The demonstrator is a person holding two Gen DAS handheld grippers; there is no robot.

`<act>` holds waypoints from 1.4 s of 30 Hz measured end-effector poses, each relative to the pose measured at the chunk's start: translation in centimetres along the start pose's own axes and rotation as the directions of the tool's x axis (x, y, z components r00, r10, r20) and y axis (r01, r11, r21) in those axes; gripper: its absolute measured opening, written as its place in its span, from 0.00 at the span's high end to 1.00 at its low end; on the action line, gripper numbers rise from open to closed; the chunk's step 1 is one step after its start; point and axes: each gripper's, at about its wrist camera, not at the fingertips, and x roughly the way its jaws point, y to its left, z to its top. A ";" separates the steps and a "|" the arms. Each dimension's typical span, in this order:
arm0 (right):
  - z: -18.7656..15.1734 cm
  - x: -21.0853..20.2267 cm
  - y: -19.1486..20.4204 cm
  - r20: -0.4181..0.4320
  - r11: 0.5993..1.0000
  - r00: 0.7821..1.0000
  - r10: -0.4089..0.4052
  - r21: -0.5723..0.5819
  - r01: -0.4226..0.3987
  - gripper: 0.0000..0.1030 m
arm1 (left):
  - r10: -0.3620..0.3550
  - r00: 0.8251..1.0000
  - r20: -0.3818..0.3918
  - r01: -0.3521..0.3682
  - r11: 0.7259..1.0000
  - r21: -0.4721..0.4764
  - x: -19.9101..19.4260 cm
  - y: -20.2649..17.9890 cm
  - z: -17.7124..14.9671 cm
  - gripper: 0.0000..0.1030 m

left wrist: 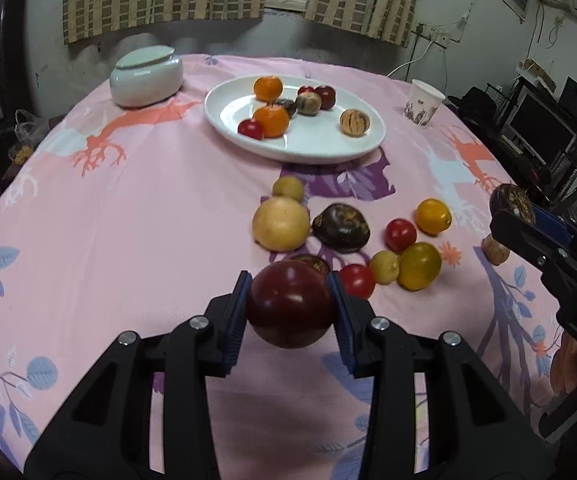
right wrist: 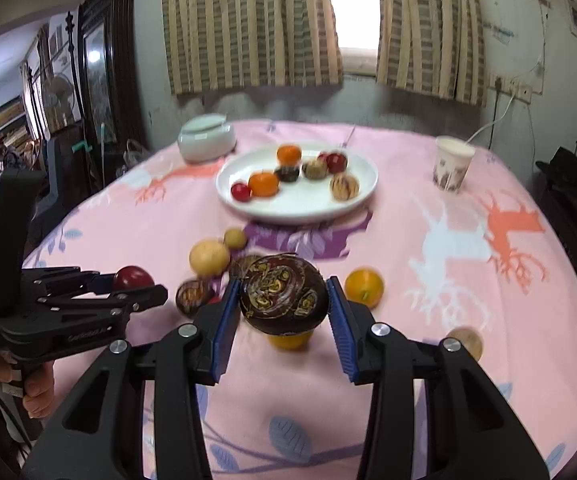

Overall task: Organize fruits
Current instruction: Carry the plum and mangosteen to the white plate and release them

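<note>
The left hand-held gripper [left wrist: 290,306] grips a dark red fruit [left wrist: 290,308] and the right hand-held gripper [right wrist: 284,304] a brown patterned fruit [right wrist: 284,296], both lifted above the table's near edge, probably for carrying to the white plate [left wrist: 328,148] toward the far edge.

black plastic grippers, blue ribbed jaws, silver screws, bare hand [right wrist: 36,394]
</note>
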 end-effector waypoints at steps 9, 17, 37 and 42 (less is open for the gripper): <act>5.4 4.6 -0.8 0.040 1.000 0.999 -0.006 -0.022 0.006 0.58 | 0.062 0.994 0.087 -0.062 0.998 -0.003 1.8 0.7 9.7 0.62; 7.5 13.1 -0.8 -0.058 0.999 0.998 -0.040 -0.020 0.039 0.58 | 0.081 0.997 -0.002 -0.080 0.995 -0.055 9.9 3.4 13.6 0.62; 7.4 16.2 -0.5 -0.114 0.994 0.988 -0.105 -0.034 0.102 0.43 | 0.088 0.995 0.053 -0.081 0.990 -0.115 8.9 3.8 15.0 0.15; 6.5 12.3 -2.0 -0.106 0.996 0.991 -0.082 0.014 0.084 0.43 | 0.076 0.996 0.037 -0.071 0.990 -0.125 7.1 3.5 13.6 0.15</act>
